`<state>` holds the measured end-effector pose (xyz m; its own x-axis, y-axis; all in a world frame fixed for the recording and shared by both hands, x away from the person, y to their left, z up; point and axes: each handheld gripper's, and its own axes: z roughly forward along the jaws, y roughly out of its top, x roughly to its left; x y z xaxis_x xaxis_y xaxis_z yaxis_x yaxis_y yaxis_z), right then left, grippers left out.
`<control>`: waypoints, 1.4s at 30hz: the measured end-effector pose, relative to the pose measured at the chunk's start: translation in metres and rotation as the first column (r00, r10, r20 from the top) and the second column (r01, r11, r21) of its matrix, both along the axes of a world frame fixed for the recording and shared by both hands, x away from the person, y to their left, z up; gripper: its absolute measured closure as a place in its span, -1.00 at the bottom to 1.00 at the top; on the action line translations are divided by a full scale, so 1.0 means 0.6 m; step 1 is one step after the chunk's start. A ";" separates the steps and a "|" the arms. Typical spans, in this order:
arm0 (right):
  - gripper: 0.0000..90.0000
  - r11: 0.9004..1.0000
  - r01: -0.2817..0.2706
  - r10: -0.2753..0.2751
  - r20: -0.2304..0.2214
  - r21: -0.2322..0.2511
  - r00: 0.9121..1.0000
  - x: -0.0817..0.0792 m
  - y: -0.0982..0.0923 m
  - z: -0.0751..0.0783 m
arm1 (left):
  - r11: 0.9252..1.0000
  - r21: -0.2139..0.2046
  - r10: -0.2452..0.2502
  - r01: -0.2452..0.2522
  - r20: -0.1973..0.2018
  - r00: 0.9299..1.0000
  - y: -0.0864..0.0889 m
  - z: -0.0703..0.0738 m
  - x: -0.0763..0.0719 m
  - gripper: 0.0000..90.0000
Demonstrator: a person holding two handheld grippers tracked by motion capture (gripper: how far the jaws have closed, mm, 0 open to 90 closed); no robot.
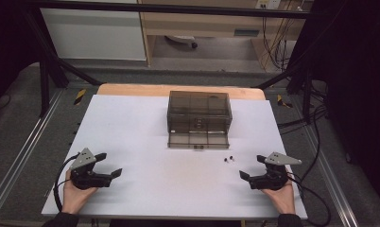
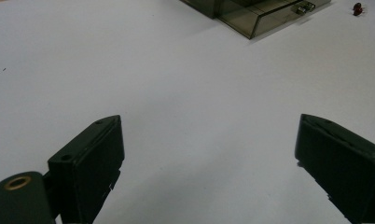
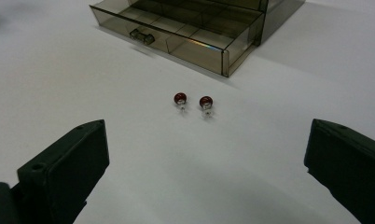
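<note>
Currently both tongs idle, jaws wide, nothing held: left gripper [image 1: 108, 165] near desk's [image 1: 131, 123] left front corner, right gripper [image 1: 252, 166] near right front. Two earrings [image 3: 193, 100] lie before right gripper, just beside open drawer [image 3: 176, 35], likely staged for stowing.

Smoky box [image 1: 199, 113], drawer [image 1: 198, 140] out; 2 small beads, perhaps [image 1: 230, 158], beside right tool [image 1: 253, 167].
</note>
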<state>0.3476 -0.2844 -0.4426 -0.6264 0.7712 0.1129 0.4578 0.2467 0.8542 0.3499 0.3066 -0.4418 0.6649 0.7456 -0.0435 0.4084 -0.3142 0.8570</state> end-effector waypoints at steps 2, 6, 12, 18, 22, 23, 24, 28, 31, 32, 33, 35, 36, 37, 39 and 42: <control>-0.99 1.000 0.001 -0.001 -0.004 0.001 1.000 0.000 0.000 0.000 | 1.000 0.003 -0.002 0.002 -0.003 1.000 -0.001 -0.001 0.000 -0.82; -0.99 1.000 -0.003 0.003 -0.010 0.004 1.000 -0.001 0.001 -0.001 | 1.000 0.011 -0.009 0.009 -0.012 1.000 -0.002 -0.005 0.000 -0.82; -0.99 1.000 -0.002 0.002 -0.016 0.005 1.000 0.000 0.001 0.000 | 1.000 0.014 -0.013 0.013 -0.013 1.000 -0.002 -0.006 0.001 -0.82; -0.99 1.000 0.010 -0.009 -0.021 0.010 1.000 0.002 0.002 0.001 | 1.000 0.015 -0.016 0.017 -0.021 1.000 -0.002 -0.009 0.002 -0.81; -0.98 1.000 0.020 -0.020 -0.026 -0.003 0.999 0.005 0.005 0.002 | 1.000 0.015 -0.016 0.016 -0.024 1.000 -0.002 -0.009 0.002 -0.81; -0.98 1.000 0.025 -0.025 -0.027 -0.004 0.999 0.006 0.007 0.003 | 1.000 0.012 -0.015 0.015 -0.024 1.000 -0.002 -0.009 0.002 -0.81; -0.98 1.000 0.031 -0.031 -0.027 -0.004 0.999 0.007 0.008 0.003 | 1.000 0.009 -0.013 0.013 -0.023 1.000 -0.002 -0.009 0.002 -0.81; -0.97 0.999 0.034 -0.035 -0.025 -0.009 0.999 0.013 0.011 0.006 | 1.000 0.013 -0.012 0.012 -0.027 1.000 -0.002 -0.009 0.002 -0.81; -0.96 0.999 0.036 -0.036 -0.027 -0.017 0.999 0.017 0.015 0.006 | 1.000 0.010 -0.012 0.012 -0.027 1.000 -0.001 -0.010 0.002 -0.81; -0.96 0.999 0.041 -0.041 -0.034 -0.018 0.999 0.018 0.018 0.006 | 1.000 0.004 -0.012 0.012 -0.028 1.000 -0.001 -0.010 0.002 -0.81; -0.96 0.999 0.035 -0.036 -0.033 -0.023 0.999 0.019 0.019 0.006 | 1.000 0.004 -0.013 0.013 -0.028 1.000 -0.001 -0.010 0.002 -0.81; -0.96 0.999 0.036 -0.037 -0.034 -0.025 0.999 0.020 0.023 0.006 | 1.000 0.004 -0.013 0.013 -0.027 1.000 -0.001 -0.009 0.001 -0.81; -0.96 0.999 0.036 -0.037 -0.034 -0.026 0.999 0.021 0.024 0.007 | 1.000 0.002 -0.013 0.013 -0.026 1.000 -0.001 -0.009 0.000 -0.81; -0.96 0.999 0.036 -0.037 -0.034 -0.026 0.999 0.021 0.024 0.007 | 1.000 0.002 -0.013 0.013 -0.026 1.000 -0.001 -0.009 0.000 -0.81; -0.96 0.999 0.033 -0.034 -0.036 -0.028 0.999 0.024 0.029 0.008 | 1.000 -0.002 -0.010 0.010 -0.029 1.000 0.000 -0.010 0.001 -0.81; -0.95 0.999 0.029 -0.030 -0.036 -0.040 0.999 0.030 0.035 0.009 | 1.000 -0.005 -0.008 0.008 -0.031 0.999 0.001 -0.009 0.001 -0.82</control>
<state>0.3655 -0.2635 -0.4375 -0.5993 0.7936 0.1047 0.4962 0.2656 0.8266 0.3506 0.3072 -0.4475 0.6690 0.7402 -0.0676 0.4322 -0.3134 0.8456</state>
